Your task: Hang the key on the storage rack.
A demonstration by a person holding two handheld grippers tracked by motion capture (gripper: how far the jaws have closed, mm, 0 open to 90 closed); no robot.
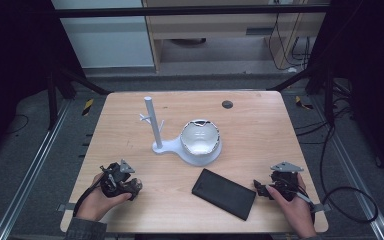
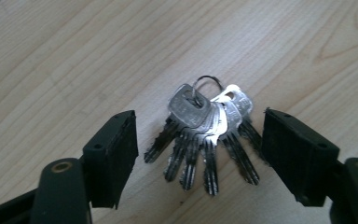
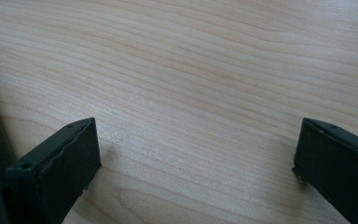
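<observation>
The wooden table [image 1: 260, 125] carries everything, and the white key stand [image 1: 156, 131] near its middle serves as the landmark: an upright post with short pegs, rising from a base that widens into a round dish [image 1: 200, 138] just to the right of the post. Pegs and dish both look made to take small pocket items, which probably explains why the stand sits within easy reach of both hands.

Nearer the person than the stand and off to its right lies a flat black wallet-like case [image 1: 224, 193], angled on the wood, apart from the stand's base.

The right gripper [image 1: 263, 189] rests just beyond that case, further right of the stand; its jaws stand wide apart over bare wood with nothing between them, seemingly parked while the other hand works.

The left gripper [image 1: 130, 184] sits nearer the person than the stand and to its left. Its jaws are partly spread and straddle a bunch of keys [image 2: 205, 135], one jaw on each side, neither pad pressing yet. The keys lie flat on the table, fanned from their ring [image 2: 206, 84], blades pointing back toward the gripper. That fan suits a pinch across the blades, likely to lift the bunch toward a peg.
</observation>
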